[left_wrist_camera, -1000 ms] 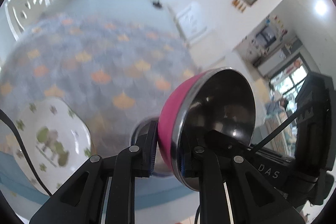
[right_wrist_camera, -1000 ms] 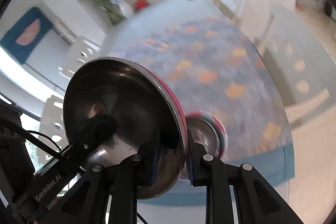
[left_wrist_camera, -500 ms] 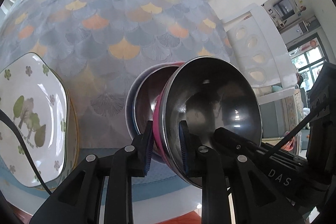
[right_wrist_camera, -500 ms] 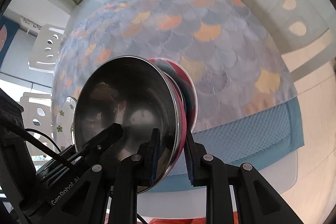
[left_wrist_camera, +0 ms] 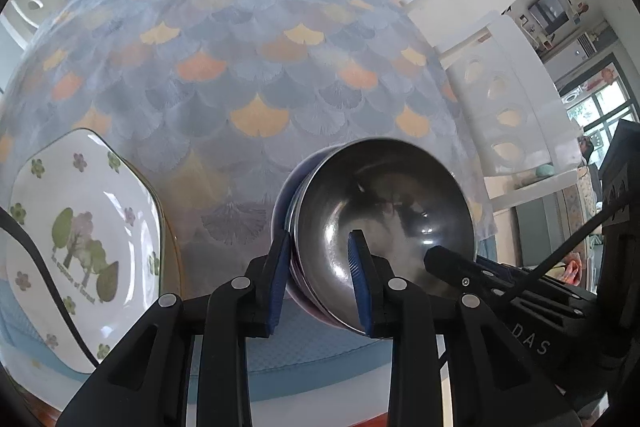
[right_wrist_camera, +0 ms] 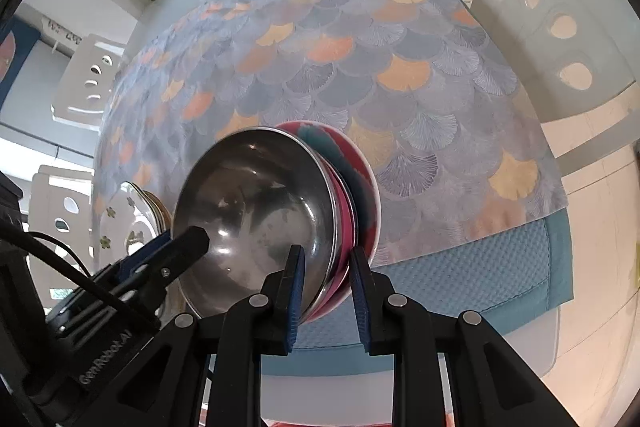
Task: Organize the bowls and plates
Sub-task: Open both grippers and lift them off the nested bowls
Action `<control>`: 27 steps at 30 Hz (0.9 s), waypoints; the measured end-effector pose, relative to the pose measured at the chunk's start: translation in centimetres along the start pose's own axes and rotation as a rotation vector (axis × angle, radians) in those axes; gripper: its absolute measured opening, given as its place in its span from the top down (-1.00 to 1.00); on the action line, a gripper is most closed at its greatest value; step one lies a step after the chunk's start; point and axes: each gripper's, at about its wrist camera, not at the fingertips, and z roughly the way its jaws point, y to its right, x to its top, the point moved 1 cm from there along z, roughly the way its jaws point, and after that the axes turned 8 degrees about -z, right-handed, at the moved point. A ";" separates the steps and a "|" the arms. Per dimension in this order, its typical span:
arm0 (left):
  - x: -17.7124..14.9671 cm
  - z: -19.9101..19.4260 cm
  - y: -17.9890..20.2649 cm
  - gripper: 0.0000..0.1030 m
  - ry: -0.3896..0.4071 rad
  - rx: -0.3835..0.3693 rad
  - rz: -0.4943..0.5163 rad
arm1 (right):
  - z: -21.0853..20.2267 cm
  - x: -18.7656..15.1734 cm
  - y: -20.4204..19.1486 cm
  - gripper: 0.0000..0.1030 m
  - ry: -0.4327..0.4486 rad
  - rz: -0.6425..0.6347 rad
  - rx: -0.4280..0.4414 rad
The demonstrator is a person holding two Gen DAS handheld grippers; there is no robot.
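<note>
The left gripper (left_wrist_camera: pixel 320 279) is opening, its blue pads straddling the rim of the pink-walled steel bowl (left_wrist_camera: pixel 384 223). The right gripper (right_wrist_camera: pixel 326 287) appears nearly closed on the opposite rim. That bowl, airborne a second ago, is now nesting in the bowl stack (right_wrist_camera: pixel 356 195) beside the white tree-patterned plate (left_wrist_camera: pixel 80 239); release is proceeding.

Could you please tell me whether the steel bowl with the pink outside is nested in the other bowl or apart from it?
Nested: the steel bowl sits inside the lower bowl.
</note>
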 end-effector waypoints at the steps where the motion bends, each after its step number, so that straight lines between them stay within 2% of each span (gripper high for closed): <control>1: 0.0 0.1 -0.2 0.48 -0.002 -0.001 -0.010 | 0.2 -0.2 0.1 0.58 -0.003 0.001 -0.001; 7: -0.3 0.0 -1.4 0.48 0.001 -0.027 -0.050 | 0.6 -0.8 0.3 0.58 0.016 0.015 0.010; 12: -0.6 -1.1 -1.5 0.48 0.018 -0.041 -0.051 | -0.8 -1.0 0.2 0.58 0.043 0.025 0.036; 15: -1.0 -2.4 -1.4 0.48 0.025 -0.067 -0.040 | -2.8 -1.1 0.2 0.58 0.099 0.015 0.046; 18: -1.6 -4.1 -1.0 0.48 0.031 -0.127 -0.014 | -5.2 -1.4 0.2 0.53 0.162 -0.001 0.049; 19: -1.8 -4.8 -0.8 0.41 0.041 -0.146 -0.004 | -5.8 -1.6 0.3 0.44 0.177 0.001 0.050; 20: -2.1 -5.3 -0.7 0.25 0.049 -0.160 0.005 | -6.4 -1.7 0.5 0.38 0.194 0.006 0.051; 21: -2.3 -5.6 -0.7 0.09 0.052 -0.169 0.008 | -6.8 -1.9 0.7 0.21 0.207 0.012 0.050; 22: -2.5 -6.0 -0.7 -0.31 0.055 -0.180 0.005 | -7.4 -2.2 0.9 0.02 0.226 0.022 0.046; 23: -2.7 -6.2 -1.0 -0.46 0.066 -0.193 -0.006 | -7.9 -2.4 1.1 -0.04 0.242 0.031 0.043; 25: -3.1 -6.5 -1.7 -0.46 0.100 -0.200 -0.036 | -8.3 -2.7 1.5 -0.04 0.247 0.044 0.042; 27: -3.4 -6.0 -2.5 -0.46 0.089 -0.181 -0.066 | -8.2 -2.9 2.1 -0.05 0.241 0.057 0.064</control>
